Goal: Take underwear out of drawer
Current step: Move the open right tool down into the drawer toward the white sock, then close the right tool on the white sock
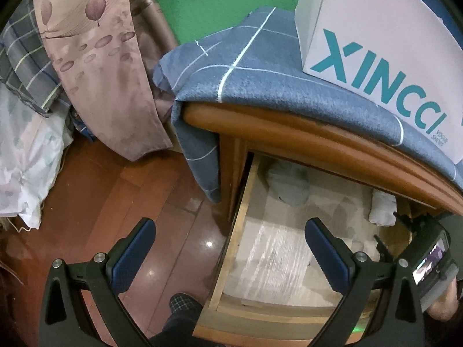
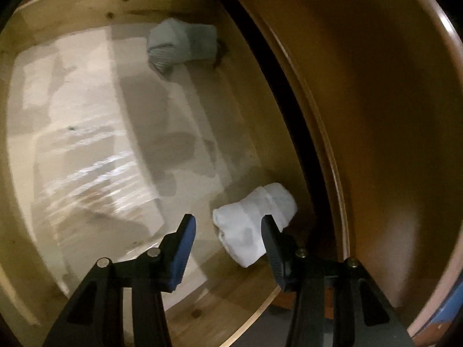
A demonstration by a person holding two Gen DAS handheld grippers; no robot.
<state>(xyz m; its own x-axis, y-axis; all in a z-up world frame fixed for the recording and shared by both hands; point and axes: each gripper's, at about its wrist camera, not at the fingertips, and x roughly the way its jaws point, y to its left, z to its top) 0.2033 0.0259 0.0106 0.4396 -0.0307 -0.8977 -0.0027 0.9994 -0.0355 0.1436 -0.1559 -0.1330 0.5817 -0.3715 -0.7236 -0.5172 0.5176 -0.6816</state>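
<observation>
The wooden drawer (image 1: 234, 231) stands pulled out; its light inner wall also shows in the right wrist view (image 2: 72, 3). Inside lie a rolled grey underwear (image 1: 289, 185) (image 2: 182, 46) at the back and a rolled white underwear (image 1: 383, 206) (image 2: 254, 222) by the cabinet side. My right gripper (image 2: 228, 230) is open inside the drawer, its fingers on either side of the white roll's near end, the right finger (image 2: 275, 245) partly covering it. My left gripper (image 1: 230, 248) is open and empty above the drawer's left front corner. The right gripper's body (image 1: 428, 257) shows in the left wrist view.
A blue checked cloth (image 1: 260, 81) covers the cabinet top, with a white XINCCI shoe box (image 1: 385, 43) on it. Bedding and a pink patterned sheet (image 1: 95, 66) hang at the left over the red wooden floor (image 1: 115, 202). A slippered foot (image 1: 185, 306) stands by the drawer front.
</observation>
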